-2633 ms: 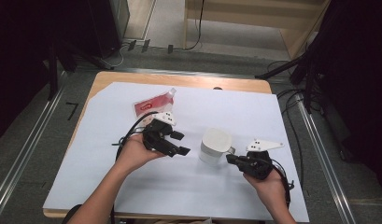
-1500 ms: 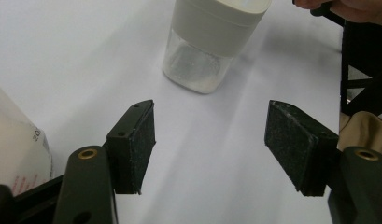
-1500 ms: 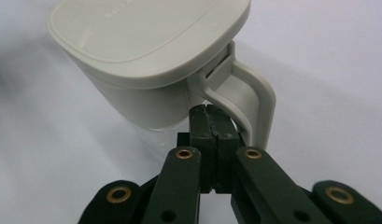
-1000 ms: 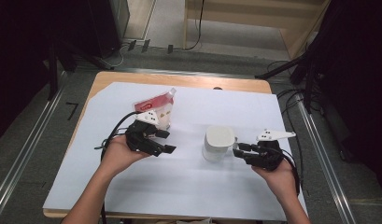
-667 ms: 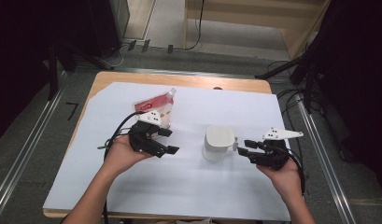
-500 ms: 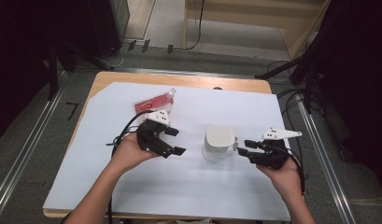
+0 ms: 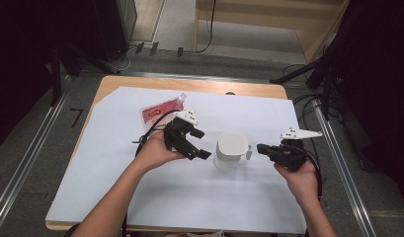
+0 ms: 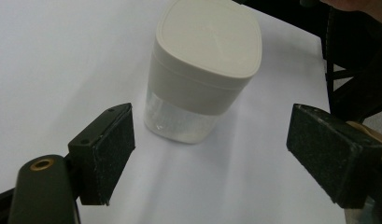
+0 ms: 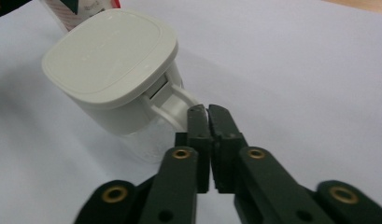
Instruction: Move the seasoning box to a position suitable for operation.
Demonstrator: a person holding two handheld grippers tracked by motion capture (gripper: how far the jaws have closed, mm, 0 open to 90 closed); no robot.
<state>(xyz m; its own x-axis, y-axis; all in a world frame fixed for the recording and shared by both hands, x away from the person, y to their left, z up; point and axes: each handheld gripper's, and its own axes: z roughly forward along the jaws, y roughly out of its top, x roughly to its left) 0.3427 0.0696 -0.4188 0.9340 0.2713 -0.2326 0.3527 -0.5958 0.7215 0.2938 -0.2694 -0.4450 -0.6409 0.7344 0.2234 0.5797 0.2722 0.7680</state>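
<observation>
White lidded jug stands mid-bench, its handle just nipped by the closed right claw, while the left claw, newly spread wide, has approached, likely to grasp its body.

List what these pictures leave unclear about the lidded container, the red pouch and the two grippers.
- Container: contents unreadable; the clear lower part looks blurred in the left gripper view.
- Its handle: the right gripper, fingers together, hides whether it is pinched.
- Red pouch: print too small in the high view; the left gripper covers its near edge.
</observation>
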